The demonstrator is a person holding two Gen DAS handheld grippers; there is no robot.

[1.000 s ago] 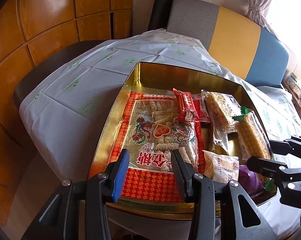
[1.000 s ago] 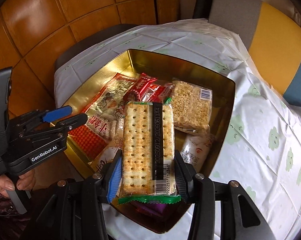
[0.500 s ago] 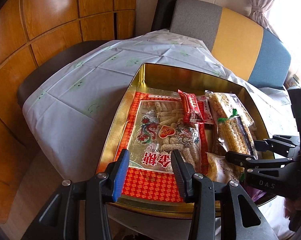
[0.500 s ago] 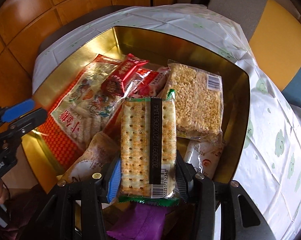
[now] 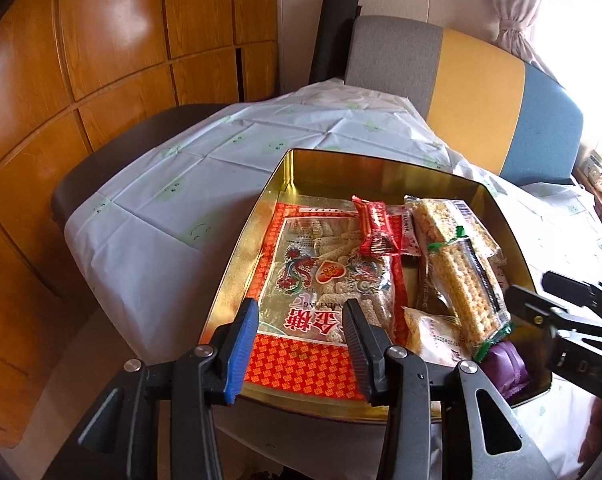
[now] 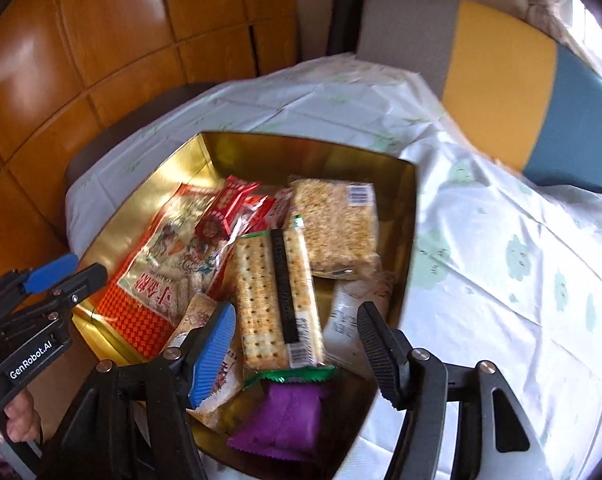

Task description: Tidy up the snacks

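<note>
Main risk as I saw it: my right gripper [image 6: 297, 356] was opening its jaws with the cracker pack [image 6: 279, 300] between them but clear of both pads, so the pack was already on its own. It lay slanted on top of the other snacks in the gold tin [image 6: 407, 240], near end propped on the purple packet [image 6: 285, 420] by the near rim. Any snag from my fingers as I backed out could have tipped it over that rim onto the tablecloth [image 6: 501, 240]. The stack under it looked loose, so it could also have slid. Pack looked intact: clear wrap, green crimped ends, black strip with barcode, crackers unbroken as far as I could tell. My left gripper [image 5: 301, 344] was half open, holding nothing, hovering over the big red candy bag [image 5: 325, 280].
</note>
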